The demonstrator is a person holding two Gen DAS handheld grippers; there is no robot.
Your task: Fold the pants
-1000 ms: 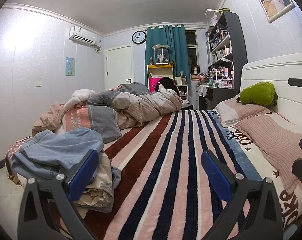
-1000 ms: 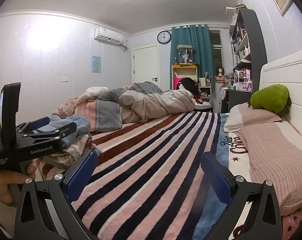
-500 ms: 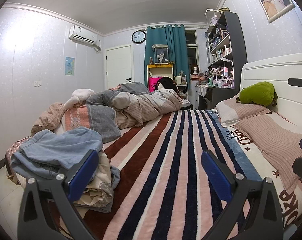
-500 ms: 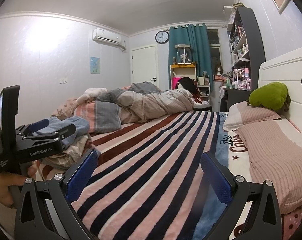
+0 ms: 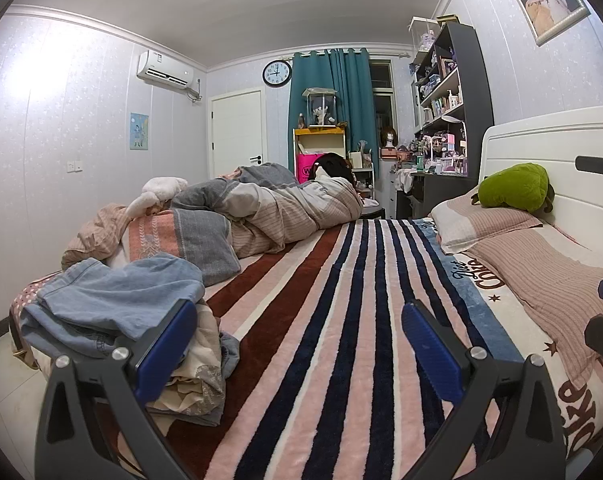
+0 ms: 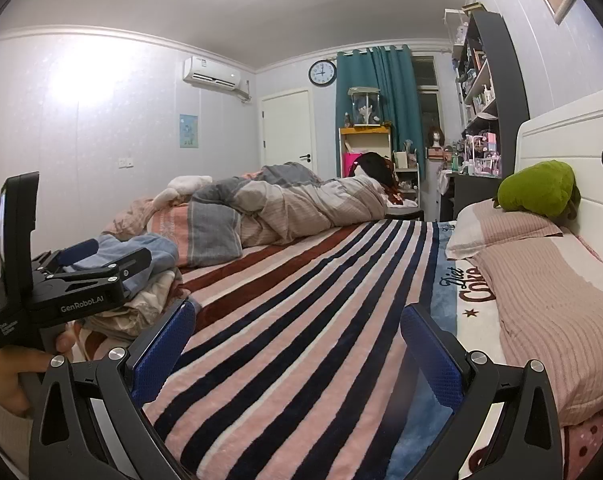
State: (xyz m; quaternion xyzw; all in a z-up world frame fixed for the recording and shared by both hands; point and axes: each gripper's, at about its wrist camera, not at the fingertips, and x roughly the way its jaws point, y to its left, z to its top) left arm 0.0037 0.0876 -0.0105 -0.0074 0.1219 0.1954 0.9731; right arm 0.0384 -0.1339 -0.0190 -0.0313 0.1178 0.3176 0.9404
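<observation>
Left wrist view: blue denim pants (image 5: 113,300) lay bunched atop a heap of clothes (image 5: 193,376) at the bed's left edge, neither spread nor neatly folded; stage unclear. No long axis or heading could be read. Left gripper (image 5: 297,344) and right gripper (image 6: 297,344) hovered spread, empty, over the striped blanket (image 5: 341,320).

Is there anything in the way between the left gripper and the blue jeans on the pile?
Nothing visible blocks it. The left gripper is open and empty, and the blue jeans lie on top of the clothes pile just ahead to its left, with only the striped blanket beside them.
</observation>
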